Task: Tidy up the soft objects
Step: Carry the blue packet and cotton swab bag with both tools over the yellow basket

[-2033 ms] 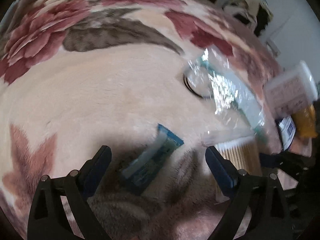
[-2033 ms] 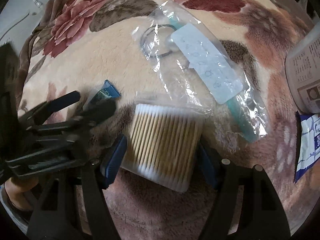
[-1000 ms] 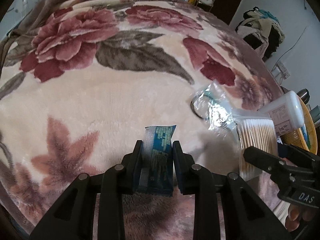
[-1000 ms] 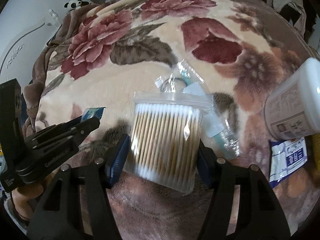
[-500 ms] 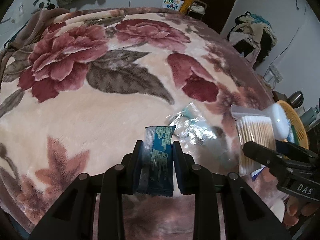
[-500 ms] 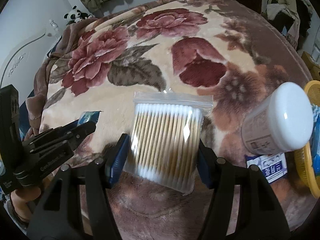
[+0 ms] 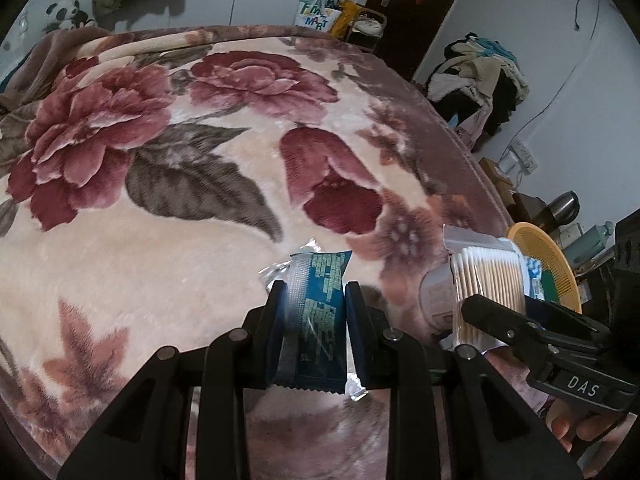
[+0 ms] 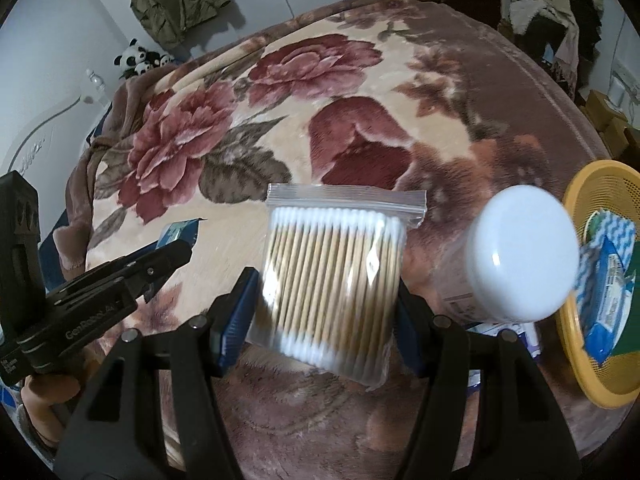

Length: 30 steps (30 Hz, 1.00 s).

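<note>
My left gripper (image 7: 314,300) is shut on a small blue foil sachet (image 7: 316,312) and holds it above the floral blanket (image 7: 160,200). My right gripper (image 8: 326,292) is shut on a clear zip bag of cotton swabs (image 8: 336,276), also held above the blanket. The swab bag shows in the left wrist view (image 7: 490,288), right of the sachet. The left gripper and sachet tip (image 8: 178,234) show at the left of the right wrist view.
A white-lidded plastic jar (image 8: 520,256) stands on the blanket to the right. A yellow basket (image 8: 576,200) at the bed's right edge holds blue wipe packs (image 8: 606,280). A clear plastic bag (image 7: 276,270) lies behind the sachet. Clothes pile and door are beyond the bed.
Both grippers closed on their items, the left on the sachet, the right on the swab bag, lifted them off the blanket and kept rising. The view now takes in the basket at the right.
</note>
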Each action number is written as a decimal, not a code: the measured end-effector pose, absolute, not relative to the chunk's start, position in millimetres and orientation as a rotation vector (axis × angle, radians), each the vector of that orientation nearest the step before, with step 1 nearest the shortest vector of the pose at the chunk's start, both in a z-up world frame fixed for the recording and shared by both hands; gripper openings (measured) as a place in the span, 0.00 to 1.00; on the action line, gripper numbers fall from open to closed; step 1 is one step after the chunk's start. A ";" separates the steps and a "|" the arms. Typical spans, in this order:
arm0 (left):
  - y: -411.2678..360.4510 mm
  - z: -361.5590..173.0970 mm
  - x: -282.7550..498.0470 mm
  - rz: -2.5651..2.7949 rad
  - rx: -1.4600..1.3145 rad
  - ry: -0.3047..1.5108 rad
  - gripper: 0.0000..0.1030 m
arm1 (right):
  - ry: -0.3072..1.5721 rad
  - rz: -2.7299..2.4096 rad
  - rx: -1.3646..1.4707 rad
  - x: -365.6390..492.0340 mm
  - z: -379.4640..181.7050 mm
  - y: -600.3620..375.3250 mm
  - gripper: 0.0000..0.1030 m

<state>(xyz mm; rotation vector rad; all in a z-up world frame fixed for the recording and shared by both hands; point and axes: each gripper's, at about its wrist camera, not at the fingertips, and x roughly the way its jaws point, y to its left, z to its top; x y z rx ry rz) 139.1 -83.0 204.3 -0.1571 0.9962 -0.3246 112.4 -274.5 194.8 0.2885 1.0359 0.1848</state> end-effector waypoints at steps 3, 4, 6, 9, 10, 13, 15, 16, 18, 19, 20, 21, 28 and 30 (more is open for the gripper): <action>-95.0 210.7 142.2 -0.338 -0.150 0.990 0.28 | 1.028 0.174 0.296 112.9 197.8 -284.8 0.61; -98.0 211.9 142.9 -0.342 -0.149 0.988 0.28 | 1.026 0.170 0.300 112.7 198.6 -289.0 0.61; -106.6 215.3 144.8 -0.353 -0.144 0.986 0.28 | 1.023 0.160 0.309 112.8 199.7 -296.6 0.61; -119.0 219.2 147.2 -0.369 -0.134 0.985 0.28 | 1.016 0.145 0.321 111.5 201.2 -310.5 0.61; -123.4 220.1 147.9 -0.374 -0.129 0.984 0.28 | 1.015 0.141 0.326 111.1 201.7 -314.0 0.61; -138.4 223.9 149.3 -0.388 -0.115 0.981 0.28 | 1.005 0.126 0.338 109.2 204.7 -326.9 0.61; -147.9 226.1 149.3 -0.398 -0.106 0.980 0.28 | 1.002 0.119 0.346 108.3 205.7 -334.8 0.61; -154.3 227.7 149.4 -0.404 -0.099 0.978 0.28 | 0.998 0.114 0.349 108.1 206.8 -339.6 0.61; -164.2 230.0 149.5 -0.414 -0.088 0.977 0.28 | 0.992 0.105 0.360 107.2 208.8 -348.6 0.61; -168.3 231.1 149.3 -0.419 -0.084 0.976 0.28 | 0.989 0.101 0.362 106.7 209.4 -352.0 0.61; -173.4 232.0 149.2 -0.423 -0.080 0.976 0.28 | 0.986 0.097 0.364 105.7 210.1 -355.8 0.61; -179.4 233.2 149.3 -0.430 -0.076 0.975 0.28 | 0.983 0.091 0.369 104.8 210.9 -361.8 0.61; -217.3 239.1 149.1 -0.471 -0.049 0.976 0.28 | 0.965 0.055 0.394 97.0 214.5 -394.6 0.61; -228.1 240.2 149.0 -0.482 -0.040 0.976 0.28 | 0.962 0.046 0.403 95.3 215.0 -403.1 0.61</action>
